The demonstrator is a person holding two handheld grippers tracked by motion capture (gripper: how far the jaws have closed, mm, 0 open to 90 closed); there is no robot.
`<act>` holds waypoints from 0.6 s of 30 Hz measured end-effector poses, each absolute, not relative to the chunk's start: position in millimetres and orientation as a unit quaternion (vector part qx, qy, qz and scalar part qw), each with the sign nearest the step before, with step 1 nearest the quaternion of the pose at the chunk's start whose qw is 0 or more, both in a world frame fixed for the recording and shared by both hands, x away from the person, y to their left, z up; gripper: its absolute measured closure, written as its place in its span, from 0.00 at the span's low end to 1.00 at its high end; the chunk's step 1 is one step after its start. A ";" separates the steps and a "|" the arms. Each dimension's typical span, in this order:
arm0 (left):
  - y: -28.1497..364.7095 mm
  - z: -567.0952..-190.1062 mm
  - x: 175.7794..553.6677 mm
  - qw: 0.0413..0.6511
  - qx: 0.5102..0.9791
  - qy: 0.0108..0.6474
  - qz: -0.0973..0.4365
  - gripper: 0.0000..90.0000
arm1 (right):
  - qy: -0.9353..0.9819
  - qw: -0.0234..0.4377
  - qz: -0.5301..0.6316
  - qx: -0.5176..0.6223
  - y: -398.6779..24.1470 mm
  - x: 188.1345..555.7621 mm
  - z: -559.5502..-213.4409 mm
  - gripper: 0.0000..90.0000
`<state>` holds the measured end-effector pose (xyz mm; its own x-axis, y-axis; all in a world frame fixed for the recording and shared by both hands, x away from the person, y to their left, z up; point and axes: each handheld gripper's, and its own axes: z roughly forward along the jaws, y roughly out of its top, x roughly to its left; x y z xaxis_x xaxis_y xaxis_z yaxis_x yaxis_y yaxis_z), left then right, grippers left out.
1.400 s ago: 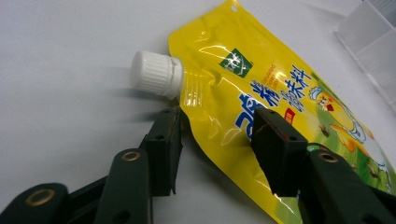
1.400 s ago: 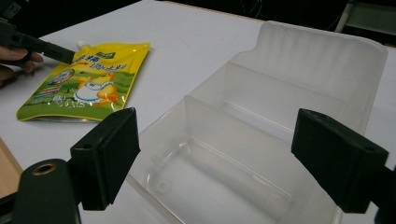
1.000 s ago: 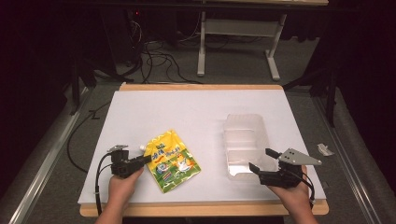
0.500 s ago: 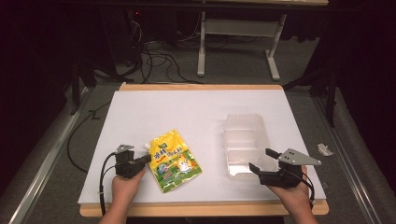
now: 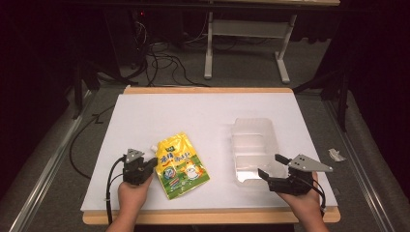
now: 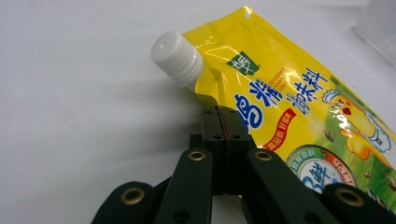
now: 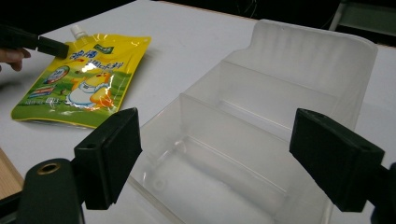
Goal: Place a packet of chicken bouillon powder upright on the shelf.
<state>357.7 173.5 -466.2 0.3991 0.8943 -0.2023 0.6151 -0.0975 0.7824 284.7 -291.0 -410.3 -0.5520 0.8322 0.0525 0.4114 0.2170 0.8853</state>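
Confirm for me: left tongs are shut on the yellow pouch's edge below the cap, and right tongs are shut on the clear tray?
Not quite. The right tongs are open, their jaws apart at the clear tray's near end, as the right gripper view shows. The left tongs are shut on the yellow pouch.

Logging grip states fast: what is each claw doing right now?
Left claw: closed on the edge of the yellow spout pouch, just below its white cap.
Right claw: open, holding nothing, facing the clear plastic tray.
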 end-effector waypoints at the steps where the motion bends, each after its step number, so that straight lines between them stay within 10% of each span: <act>1: 172.9 -464.5 356.8 0.425 0.721 0.521 0.168 1.00 | 0.747 0.226 0.467 0.416 -291.1 284.5 -410.1 0.19; 18: 160.8 -439.6 337.6 0.462 0.718 0.465 0.236 1.00 | 0.743 0.239 0.473 0.410 -285.1 276.8 -404.9 0.17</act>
<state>337.6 160.8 -439.6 0.4566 0.8851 -0.0903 0.4489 -0.1415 0.8823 276.8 -285.1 -404.9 -0.5503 0.8343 0.0331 0.3827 0.2167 0.8981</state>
